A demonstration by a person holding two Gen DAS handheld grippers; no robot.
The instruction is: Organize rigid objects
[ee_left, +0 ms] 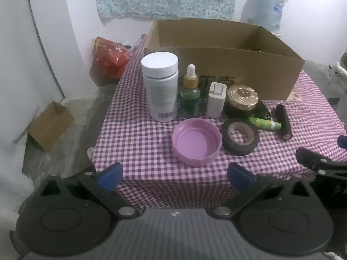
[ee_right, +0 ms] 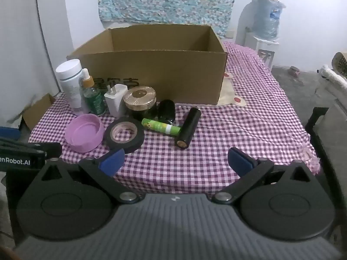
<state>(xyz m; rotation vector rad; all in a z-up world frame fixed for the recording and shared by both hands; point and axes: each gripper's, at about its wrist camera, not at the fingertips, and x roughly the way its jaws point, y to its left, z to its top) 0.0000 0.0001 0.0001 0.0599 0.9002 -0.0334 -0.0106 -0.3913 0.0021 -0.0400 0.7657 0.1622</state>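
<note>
On the purple checked tablecloth a row of items stands before an open cardboard box: a white bottle, a green dropper bottle, a white charger plug and a gold-lidded jar. Nearer lie a pink lid, a black tape roll, a green tube and a black cylinder. My left gripper is open at the table's near edge, nothing between its fingers. My right gripper is open too, short of the black cylinder and tape roll.
A red bag and a small cardboard box sit on the floor to the left. A water jug stands at the back right. The right half of the tablecloth carries no objects. The box shows nothing inside.
</note>
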